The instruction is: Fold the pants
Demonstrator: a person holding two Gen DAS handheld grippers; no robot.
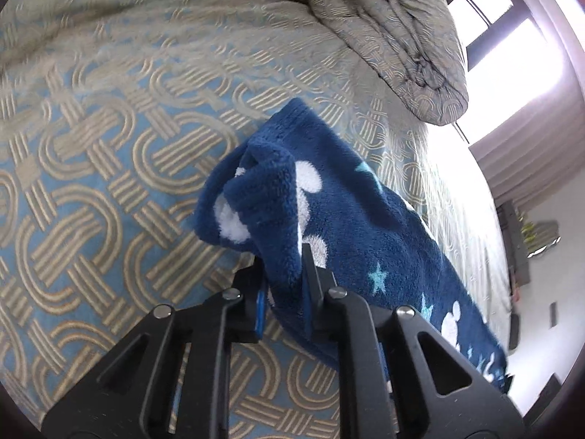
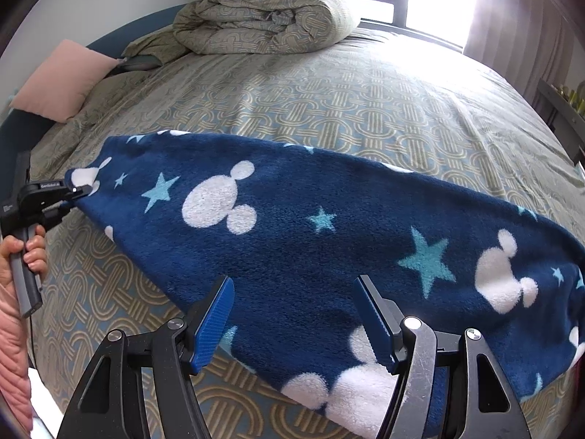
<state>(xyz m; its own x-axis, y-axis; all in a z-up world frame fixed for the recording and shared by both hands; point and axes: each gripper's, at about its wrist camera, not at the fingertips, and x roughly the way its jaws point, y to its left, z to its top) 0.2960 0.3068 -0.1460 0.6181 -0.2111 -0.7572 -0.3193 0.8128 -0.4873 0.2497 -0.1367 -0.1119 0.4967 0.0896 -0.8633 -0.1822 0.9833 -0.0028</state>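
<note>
Left claw (image 1: pixel 283 274) clamped on blue fleece pants (image 1: pixel 329 219) above patterned bedspread (image 1: pixel 109 183).

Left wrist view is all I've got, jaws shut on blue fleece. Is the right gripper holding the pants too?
Observer: No. The right gripper stands open over the pants, its jaws not pressing the fleece.
Operator: How much of the pants is lifted?
Observer: Only the end by the left gripper; from there the fabric stretches across the bedspread to the right wrist view's right edge.
Operator: Anything else on the bed behind it?
Observer: A pink pillow lies at the far left, beside the rolled duvet.
</note>
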